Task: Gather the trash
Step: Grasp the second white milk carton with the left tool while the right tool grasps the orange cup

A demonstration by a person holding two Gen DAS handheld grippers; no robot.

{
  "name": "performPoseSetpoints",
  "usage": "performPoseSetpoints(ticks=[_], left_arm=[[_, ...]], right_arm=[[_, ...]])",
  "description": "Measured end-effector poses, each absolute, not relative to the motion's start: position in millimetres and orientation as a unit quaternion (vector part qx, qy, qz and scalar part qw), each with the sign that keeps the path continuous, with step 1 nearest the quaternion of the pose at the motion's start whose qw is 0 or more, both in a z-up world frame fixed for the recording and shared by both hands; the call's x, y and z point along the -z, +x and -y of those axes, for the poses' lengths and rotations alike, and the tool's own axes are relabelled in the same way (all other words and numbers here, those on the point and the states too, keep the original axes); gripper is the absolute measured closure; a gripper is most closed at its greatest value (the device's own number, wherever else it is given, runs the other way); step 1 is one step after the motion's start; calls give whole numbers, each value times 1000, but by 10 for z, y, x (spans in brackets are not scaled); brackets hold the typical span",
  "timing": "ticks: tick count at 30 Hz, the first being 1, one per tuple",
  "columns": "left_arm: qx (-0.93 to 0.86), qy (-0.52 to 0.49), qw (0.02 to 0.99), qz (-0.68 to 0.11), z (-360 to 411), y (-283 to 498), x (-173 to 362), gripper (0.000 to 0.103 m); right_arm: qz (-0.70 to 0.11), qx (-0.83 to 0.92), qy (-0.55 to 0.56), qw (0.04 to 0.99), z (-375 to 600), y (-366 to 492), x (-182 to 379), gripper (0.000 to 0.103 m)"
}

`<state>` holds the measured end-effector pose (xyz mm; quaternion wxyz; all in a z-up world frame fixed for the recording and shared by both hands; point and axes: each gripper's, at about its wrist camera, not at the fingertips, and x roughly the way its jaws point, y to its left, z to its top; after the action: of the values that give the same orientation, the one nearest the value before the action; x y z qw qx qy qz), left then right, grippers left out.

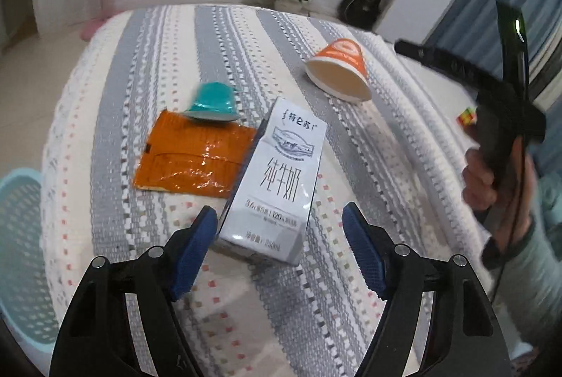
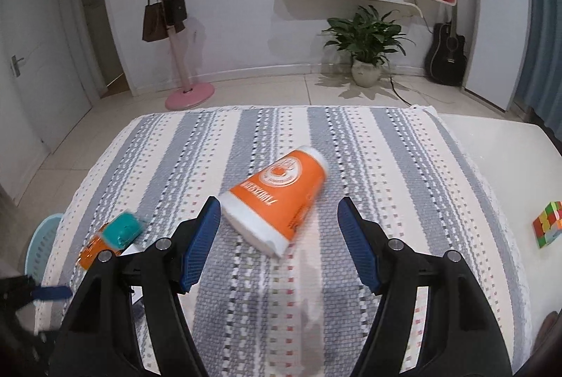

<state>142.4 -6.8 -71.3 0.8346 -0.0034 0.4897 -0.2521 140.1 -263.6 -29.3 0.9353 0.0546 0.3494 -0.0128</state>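
Both empty, jaws wide: L gripper (image 1: 279, 226) straddles milk carton (image 1: 277, 180) base, long axis running straight ahead; R gripper (image 2: 279, 219) fronts tipped cup (image 2: 277, 199).

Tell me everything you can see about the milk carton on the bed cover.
The milk carton is a tall white and grey paperboard box with a mountain picture and large Chinese lettering on its front. It looks intact, with creased top folds. It lies on the striped cover, its base end toward the camera. Its left edge overlaps an orange wrapper. The open left gripper straddles its near end; whether the pads touch it is unclear.
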Motion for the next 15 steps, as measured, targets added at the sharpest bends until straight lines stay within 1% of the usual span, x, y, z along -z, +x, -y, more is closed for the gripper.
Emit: performPoseSetpoints(ticks=[2,3,5,9,13,15], left_arm=[[231,20,843,-486,208,1436,723,27],[224,38,845,-485,316,1447,742,25],[207,69,850,-479,488,1461,762,25],[162,114,865,-461,678,1477,855,25],[159,89,864,-469,641,1516,952,27],[157,76,866,-468,588,1544,977,31]], right_arm=[[-348,18,58,936,2682,1437,282,31],[-346,21,62,936,2703,1465,279,30],[-346,23,72,935,2747,1542,281,26],[-377,16,117,919,2836,1820,411,25],[-409,25,159,898,2911,2106,637,25],[-421,26,178,889,2932,2205,742,25]])
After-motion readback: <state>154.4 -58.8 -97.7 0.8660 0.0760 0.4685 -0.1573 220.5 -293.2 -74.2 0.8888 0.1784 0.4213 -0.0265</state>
